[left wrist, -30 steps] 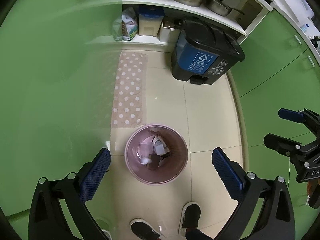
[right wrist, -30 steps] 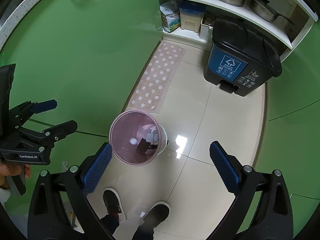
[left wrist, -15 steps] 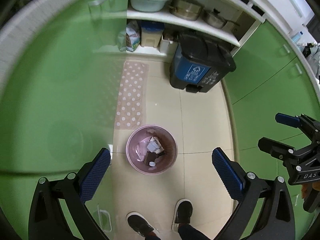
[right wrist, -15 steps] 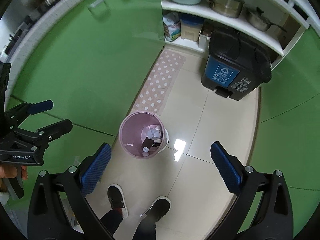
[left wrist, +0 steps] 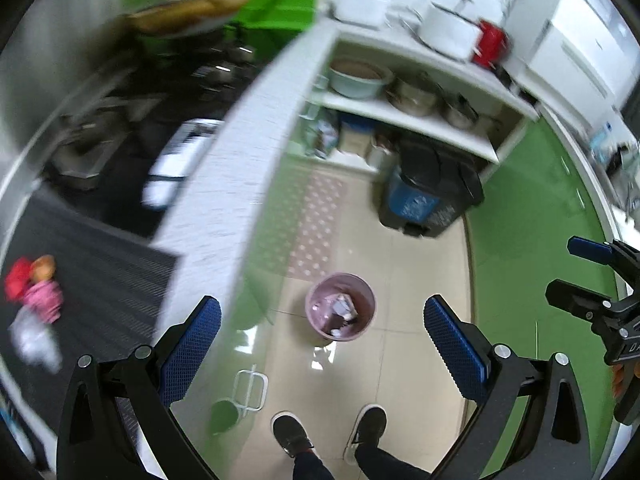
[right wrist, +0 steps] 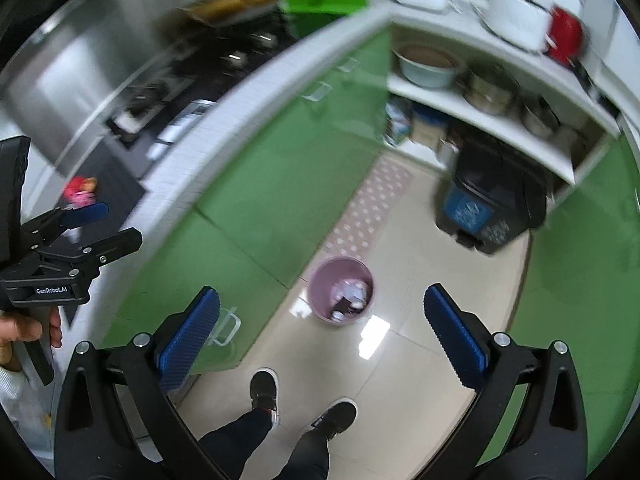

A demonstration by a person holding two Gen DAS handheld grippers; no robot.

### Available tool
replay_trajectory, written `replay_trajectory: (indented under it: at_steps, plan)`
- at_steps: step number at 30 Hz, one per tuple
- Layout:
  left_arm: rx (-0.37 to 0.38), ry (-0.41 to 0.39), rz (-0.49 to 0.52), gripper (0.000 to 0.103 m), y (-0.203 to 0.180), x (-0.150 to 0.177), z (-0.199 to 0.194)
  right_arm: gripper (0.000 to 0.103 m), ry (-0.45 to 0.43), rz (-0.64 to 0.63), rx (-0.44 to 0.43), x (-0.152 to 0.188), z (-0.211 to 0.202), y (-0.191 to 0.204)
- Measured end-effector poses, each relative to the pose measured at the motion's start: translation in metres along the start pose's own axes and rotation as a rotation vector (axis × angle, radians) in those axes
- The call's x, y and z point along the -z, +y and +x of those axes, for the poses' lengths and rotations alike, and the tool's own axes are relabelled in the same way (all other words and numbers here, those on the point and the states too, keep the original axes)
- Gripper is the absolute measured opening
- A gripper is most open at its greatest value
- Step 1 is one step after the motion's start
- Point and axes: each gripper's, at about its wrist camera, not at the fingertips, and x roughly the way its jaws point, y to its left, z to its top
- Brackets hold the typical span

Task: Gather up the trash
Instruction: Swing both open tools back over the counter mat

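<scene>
Pink round wastebasket (left wrist: 340, 307) stands upright on the floor (left wrist: 420, 272), its open mouth facing up and its axis vertical; it sits just off the near short end of the dotted mat (left wrist: 316, 228), ahead of the person's two dark shoes (left wrist: 292, 434). Inside lies crumpled white paper with some darker scraps (left wrist: 340, 312); the pieces are too small to identify further. The basket wall appears smooth, thin plastic. The floor is glossy cream tile with visible joints and bright reflections.

Left gripper (left wrist: 320, 344) is released, its blue ribbed pads (left wrist: 192, 344) spread wide with nothing between them. Right gripper (right wrist: 322, 338) is likewise released and carries nothing; it hangs above the floor, with the basket (right wrist: 341, 290) seen between its fingers.

Glossy green cabinet fronts (right wrist: 256, 200) flank the floor on both sides. A white speckled counter (left wrist: 224, 176) runs along the top of one run; near its far edge, beyond a dark ribbed surface, lie a red and pink object and something white (left wrist: 34, 280), blurred. At the far end stands a black-lidded blue pedal bin (left wrist: 430, 196) under an open white shelf (left wrist: 420, 116) bearing metal pots and a pale bowl.
</scene>
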Motion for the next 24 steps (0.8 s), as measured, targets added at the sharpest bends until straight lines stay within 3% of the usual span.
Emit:
replay_trajectory:
  at_steps: [6, 13, 18, 24]
  plan:
    - [-0.099, -0.074, -0.149, 0.097, 0.063, 0.029, -0.056, 0.1, -0.031, -0.147, -0.093, -0.017, -0.018, 0.068]
    - [-0.231, -0.102, -0.319, 0.097, 0.155, 0.067, -0.103, 0.1, -0.021, -0.298, -0.19, -0.035, -0.007, 0.16]
    - [-0.278, -0.096, -0.364, 0.097, 0.205, 0.081, -0.117, 0.1, -0.013, -0.346, -0.233, -0.045, 0.008, 0.216]
    - [-0.278, -0.069, -0.384, 0.097, 0.253, 0.085, -0.11, 0.1, -0.006, -0.382, -0.253, -0.061, 0.03, 0.275]
